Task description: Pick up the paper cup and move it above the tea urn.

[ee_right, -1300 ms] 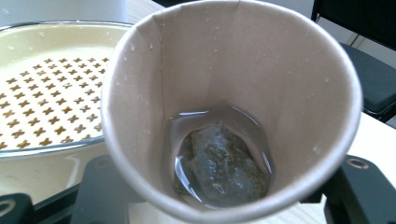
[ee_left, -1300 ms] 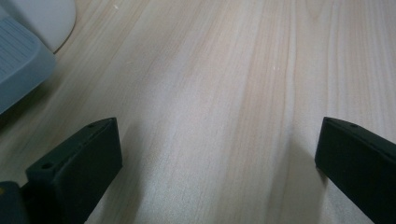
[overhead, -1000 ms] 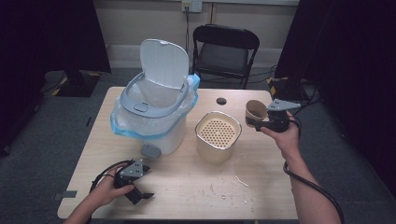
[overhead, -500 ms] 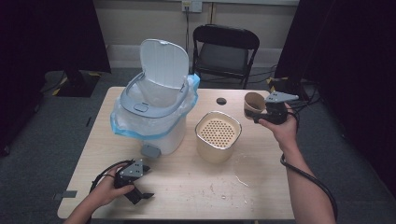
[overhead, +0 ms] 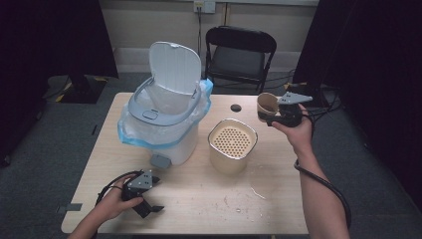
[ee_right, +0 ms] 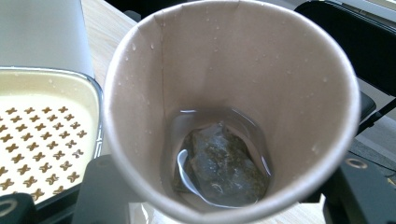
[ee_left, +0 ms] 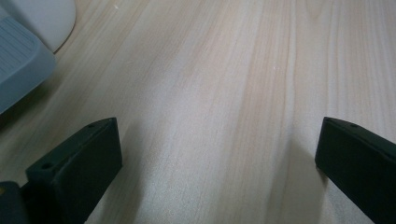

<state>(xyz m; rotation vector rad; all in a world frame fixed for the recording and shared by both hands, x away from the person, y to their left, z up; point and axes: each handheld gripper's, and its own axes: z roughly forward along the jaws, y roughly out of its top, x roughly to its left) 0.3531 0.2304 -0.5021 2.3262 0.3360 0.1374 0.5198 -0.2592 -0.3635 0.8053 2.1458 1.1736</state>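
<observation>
The right tongs [overhead: 272, 115] are pinching a cup [overhead: 266, 106] (teabag [ee_right: 219, 163] inside), tilting it just right of the strainer [overhead: 232, 142]. The left tongs [overhead: 149, 195] are lying spread on the table [overhead: 278, 199], farther off.

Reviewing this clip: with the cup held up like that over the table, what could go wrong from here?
1. The paper cup, clamped in the right gripper, is tilted and holds liquid and a wet tea bag; more tilt could spill it onto the table rather than into the strainer container.
2. The cup's rim looks squeezed out of round; a harder grip may buckle it.
3. The left gripper rests open near the bin's pedal and might bump it.
</observation>
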